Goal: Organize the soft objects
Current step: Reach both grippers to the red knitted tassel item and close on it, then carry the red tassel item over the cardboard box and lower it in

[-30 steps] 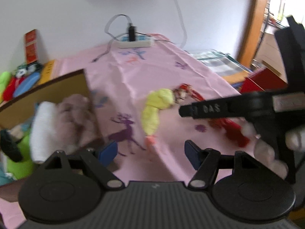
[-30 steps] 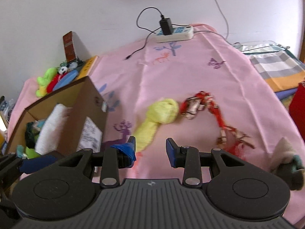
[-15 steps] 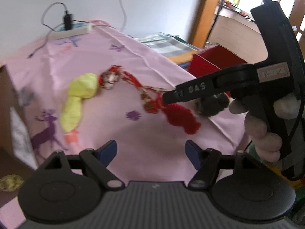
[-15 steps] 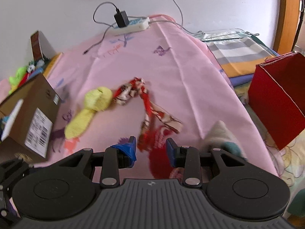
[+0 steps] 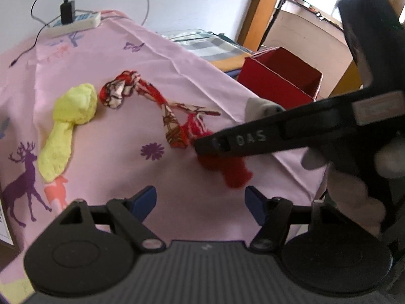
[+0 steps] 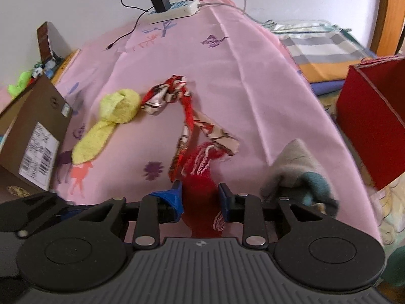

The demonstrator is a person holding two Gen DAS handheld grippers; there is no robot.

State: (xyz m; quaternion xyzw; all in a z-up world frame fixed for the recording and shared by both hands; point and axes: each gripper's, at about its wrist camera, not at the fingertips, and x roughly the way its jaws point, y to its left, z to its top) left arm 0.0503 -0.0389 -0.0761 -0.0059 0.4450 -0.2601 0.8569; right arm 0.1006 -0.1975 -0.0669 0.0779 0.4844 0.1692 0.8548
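A red knitted sock [image 6: 201,177] lies on the pink cloth [image 6: 227,76], and my right gripper [image 6: 200,200] stands open with the sock between its fingers. In the left wrist view the sock [image 5: 227,169] shows under the right gripper [image 5: 217,147]. A red patterned scarf [image 5: 152,101] and a yellow towel [image 5: 71,116] lie to the left. A grey and teal sock [image 6: 298,177] lies at the cloth's right edge. My left gripper [image 5: 200,201] is open and empty above the cloth.
A brown cardboard box [image 6: 30,126] holding soft things stands at the left. A red box [image 6: 372,126] stands off the right edge. A white power strip [image 6: 174,10] with a plugged charger lies at the back. Small plush toys [image 6: 22,83] sit behind the cardboard box.
Both grippers swung right, away from the cardboard box. My right gripper came down over the red sock, which now lies between its fingers. My left gripper stays open.
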